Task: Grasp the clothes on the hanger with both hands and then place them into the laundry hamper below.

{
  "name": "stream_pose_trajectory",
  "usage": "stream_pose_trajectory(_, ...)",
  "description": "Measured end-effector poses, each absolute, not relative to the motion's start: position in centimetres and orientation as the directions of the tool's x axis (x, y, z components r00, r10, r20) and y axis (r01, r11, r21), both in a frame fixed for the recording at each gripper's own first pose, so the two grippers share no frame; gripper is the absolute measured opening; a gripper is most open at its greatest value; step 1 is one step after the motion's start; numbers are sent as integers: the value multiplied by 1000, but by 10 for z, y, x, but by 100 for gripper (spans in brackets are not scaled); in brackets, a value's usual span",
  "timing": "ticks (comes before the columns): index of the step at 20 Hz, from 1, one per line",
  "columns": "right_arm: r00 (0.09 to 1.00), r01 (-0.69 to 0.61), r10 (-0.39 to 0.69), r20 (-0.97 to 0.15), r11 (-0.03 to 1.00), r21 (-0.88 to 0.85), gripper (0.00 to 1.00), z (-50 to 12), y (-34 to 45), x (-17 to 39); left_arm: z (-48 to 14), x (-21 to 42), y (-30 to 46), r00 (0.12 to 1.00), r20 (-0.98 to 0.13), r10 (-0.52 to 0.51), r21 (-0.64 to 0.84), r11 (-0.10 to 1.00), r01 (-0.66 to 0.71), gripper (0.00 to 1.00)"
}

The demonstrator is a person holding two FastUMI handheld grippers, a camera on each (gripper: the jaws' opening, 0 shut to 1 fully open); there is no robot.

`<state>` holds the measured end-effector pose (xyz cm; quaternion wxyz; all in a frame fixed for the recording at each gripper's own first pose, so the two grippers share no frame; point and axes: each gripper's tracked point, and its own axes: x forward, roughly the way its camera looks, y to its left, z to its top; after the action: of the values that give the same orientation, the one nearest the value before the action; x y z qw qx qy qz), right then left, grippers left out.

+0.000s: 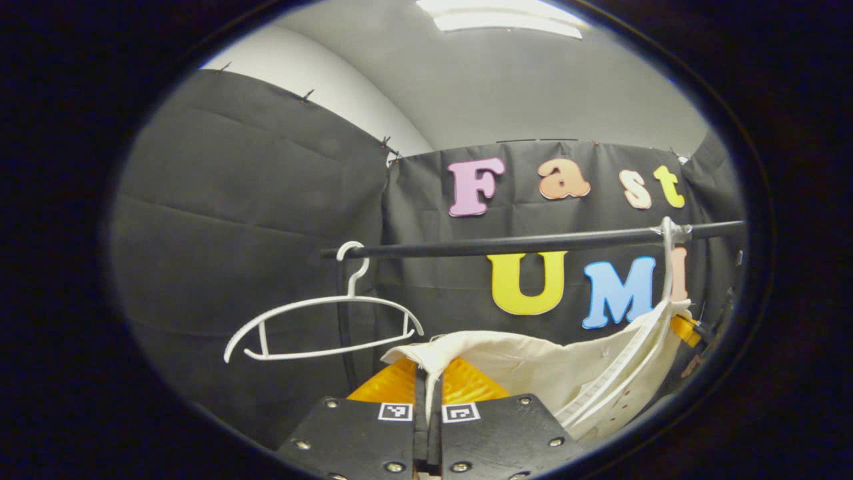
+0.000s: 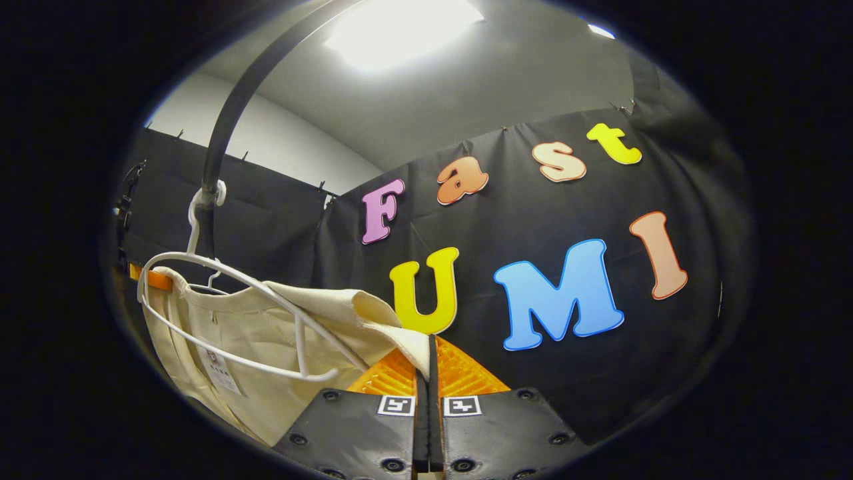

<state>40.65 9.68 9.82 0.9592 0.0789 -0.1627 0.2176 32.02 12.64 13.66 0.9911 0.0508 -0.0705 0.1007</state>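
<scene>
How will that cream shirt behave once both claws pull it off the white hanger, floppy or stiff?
Probably floppy: the cream shirt folds and sags between the left claw and right claw, both pinching its edges. It looks like thin cloth, so likely light. It may snag, since the white hanger is threaded through it.

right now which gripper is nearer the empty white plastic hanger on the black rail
left. the left gripper pinches the cream cloth garment just right of that empty hanger; the right gripper grips the garment's other end, past the second white hanger.
</scene>
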Motion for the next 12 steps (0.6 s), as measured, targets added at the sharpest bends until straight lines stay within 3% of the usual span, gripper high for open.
stream_pose_trajectory(2,862,-420,372,346,904,75,1,93,97,415,130,337,126,982,110,155,126,978,-168,1)
stream_pose_trajectory(5,886,-405,368,282,910,85,0,71,102,430,114,361,125,990,72,121,72,989,-126,2)
stream_pose_trajectory(12,931,-334,325,164,942,28,1,20,102,409,46,348,145,998,-18,65,-30,997,-65,1)
